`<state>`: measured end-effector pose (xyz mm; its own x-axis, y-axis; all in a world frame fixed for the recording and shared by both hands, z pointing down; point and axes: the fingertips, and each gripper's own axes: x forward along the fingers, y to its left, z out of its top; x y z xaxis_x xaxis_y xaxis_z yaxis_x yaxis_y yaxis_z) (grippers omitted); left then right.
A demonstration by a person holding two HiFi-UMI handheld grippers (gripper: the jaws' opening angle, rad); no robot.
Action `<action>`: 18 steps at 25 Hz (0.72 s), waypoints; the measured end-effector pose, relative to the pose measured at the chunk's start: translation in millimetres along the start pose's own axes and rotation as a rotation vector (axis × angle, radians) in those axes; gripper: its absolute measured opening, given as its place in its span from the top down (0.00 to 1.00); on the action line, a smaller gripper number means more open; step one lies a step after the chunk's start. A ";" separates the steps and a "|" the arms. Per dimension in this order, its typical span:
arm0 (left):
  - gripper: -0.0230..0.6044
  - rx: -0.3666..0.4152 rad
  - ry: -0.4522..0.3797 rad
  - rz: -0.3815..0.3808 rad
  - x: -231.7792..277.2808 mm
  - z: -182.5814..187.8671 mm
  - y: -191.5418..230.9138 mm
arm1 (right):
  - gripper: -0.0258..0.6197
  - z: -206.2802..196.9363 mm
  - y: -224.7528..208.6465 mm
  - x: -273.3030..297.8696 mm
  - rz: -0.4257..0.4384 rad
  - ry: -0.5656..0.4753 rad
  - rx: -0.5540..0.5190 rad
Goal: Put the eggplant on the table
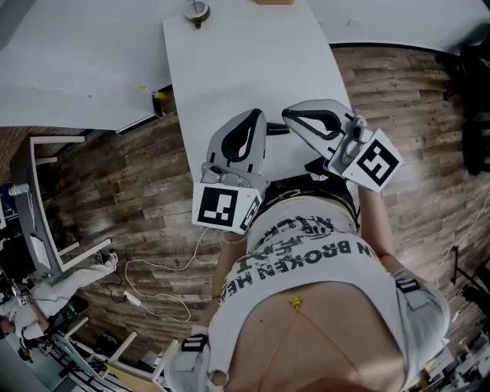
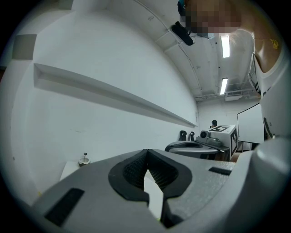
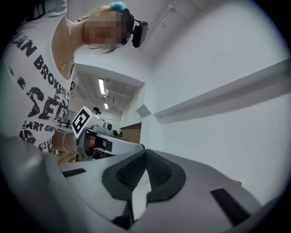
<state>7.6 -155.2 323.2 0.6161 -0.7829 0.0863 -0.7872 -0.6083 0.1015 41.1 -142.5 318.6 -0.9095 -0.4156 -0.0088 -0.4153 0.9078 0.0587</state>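
The left gripper (image 1: 251,116) hovers over the near end of the white table (image 1: 253,61), jaws pressed tip to tip on nothing. The right gripper (image 1: 289,115), just beside it, is likewise closed and empty. The eggplant shows in no view.

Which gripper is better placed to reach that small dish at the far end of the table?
Left, probably: the left gripper sits toward the side of the table where the dish stands, the right gripper farther across. Both are shut and empty.
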 end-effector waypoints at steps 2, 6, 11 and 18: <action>0.95 -0.002 0.003 -0.001 0.0 -2.0 -1.0 | 0.95 -0.2 -1.5 -1.3 -0.006 -0.001 0.002; 0.95 -0.005 0.010 -0.003 -0.1 -5.1 -2.4 | 0.95 -1.0 -3.4 -3.4 -0.013 0.004 -0.002; 0.95 0.002 0.023 0.001 -0.1 -7.2 -2.2 | 0.95 0.2 -4.4 -3.0 -0.013 0.011 -0.003; 0.95 -0.006 0.035 -0.005 -0.3 -12.0 -3.6 | 0.95 -1.0 -5.5 -4.4 -0.015 0.014 0.000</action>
<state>10.5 -151.2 334.7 0.6204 -0.7750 0.1201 -0.7842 -0.6110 0.1082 47.4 -145.7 319.3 -0.9030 -0.4297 0.0042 -0.4287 0.9015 0.0587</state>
